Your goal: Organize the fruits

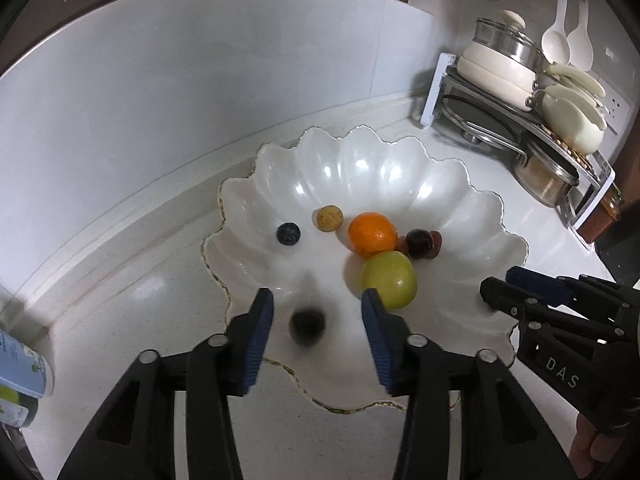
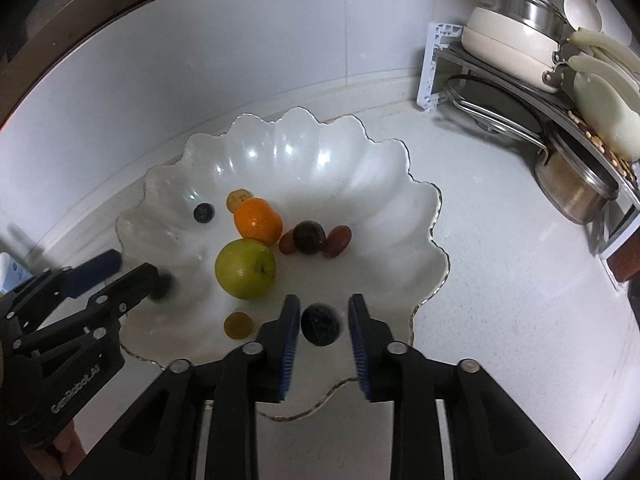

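A white scalloped bowl point(image 1: 360, 168) point(image 2: 304, 152) holds an orange point(image 1: 372, 234) point(image 2: 258, 222), a green apple point(image 1: 389, 278) point(image 2: 245, 268), a blueberry point(image 1: 288, 233) point(image 2: 204, 213), a small yellow fruit point(image 1: 329, 218) point(image 2: 239, 199), a dark plum point(image 1: 420, 243) point(image 2: 309, 237) and red dates point(image 2: 338, 241). My left gripper point(image 1: 317, 312) is open; a blurred dark fruit point(image 1: 307, 326) lies between its fingers, untouched. My right gripper point(image 2: 324, 316) is open around another dark fruit point(image 2: 320, 325), apart from it. A small yellow-brown fruit point(image 2: 238, 325) lies near the front rim.
A white rack point(image 1: 516, 92) point(image 2: 520, 80) with pots, lids and ladles stands at the back right. A steel pot point(image 1: 544, 176) point(image 2: 576, 188) sits under it. A labelled container point(image 1: 20, 368) lies at the left edge. The white wall runs behind the bowl.
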### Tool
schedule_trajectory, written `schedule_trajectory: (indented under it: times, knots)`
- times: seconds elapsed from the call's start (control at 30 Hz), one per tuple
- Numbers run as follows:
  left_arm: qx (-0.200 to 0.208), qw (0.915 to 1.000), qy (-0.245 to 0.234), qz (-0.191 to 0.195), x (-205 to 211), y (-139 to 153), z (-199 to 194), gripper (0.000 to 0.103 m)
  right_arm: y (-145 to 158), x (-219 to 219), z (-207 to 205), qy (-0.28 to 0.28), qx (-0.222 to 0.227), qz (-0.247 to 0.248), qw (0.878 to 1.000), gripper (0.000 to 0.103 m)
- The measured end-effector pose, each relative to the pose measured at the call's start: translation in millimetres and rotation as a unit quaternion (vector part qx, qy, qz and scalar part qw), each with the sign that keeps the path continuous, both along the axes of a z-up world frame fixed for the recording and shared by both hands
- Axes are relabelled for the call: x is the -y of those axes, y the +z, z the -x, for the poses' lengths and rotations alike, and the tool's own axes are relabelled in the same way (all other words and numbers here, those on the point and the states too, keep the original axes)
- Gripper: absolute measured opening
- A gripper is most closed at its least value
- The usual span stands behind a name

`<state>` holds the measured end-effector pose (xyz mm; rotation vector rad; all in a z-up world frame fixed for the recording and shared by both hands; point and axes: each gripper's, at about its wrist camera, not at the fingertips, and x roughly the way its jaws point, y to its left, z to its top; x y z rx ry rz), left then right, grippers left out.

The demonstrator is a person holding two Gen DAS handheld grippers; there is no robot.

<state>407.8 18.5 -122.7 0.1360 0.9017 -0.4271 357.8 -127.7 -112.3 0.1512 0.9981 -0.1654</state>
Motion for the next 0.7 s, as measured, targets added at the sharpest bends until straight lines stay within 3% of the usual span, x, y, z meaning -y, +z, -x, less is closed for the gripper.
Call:
schedule_trajectory:
  times: [0.07, 0.23, 0.4, 0.7]
  knots:
    - [0.003, 1.0000, 0.002, -0.005, -0.2, 0.6, 0.1, 0.049, 0.0, 1.7, 0.3, -0.005, 0.001, 0.002, 1.000, 0.052]
    - [0.012, 0.9998, 0.009, -0.015, -1.1, 2.5, 3.0, 0.062, 3.0, 6.4, 3.4, -0.017, 0.008, 0.002, 1.000, 0.070]
    - [0.021, 0.9995, 0.020, -0.015, -4.0, 7.4, 7.8, 0.078, 5.7, 7.5, 8.2, -0.028, 0.010, 0.011, 0.999, 0.072]
    - [0.018, 0.9998, 0.008, -0.008, -10.4, 6.1, 12.7, 0.080, 16.2, -1.5, 19.8, -0.038, 0.029, 0.037, 0.998, 0.073]
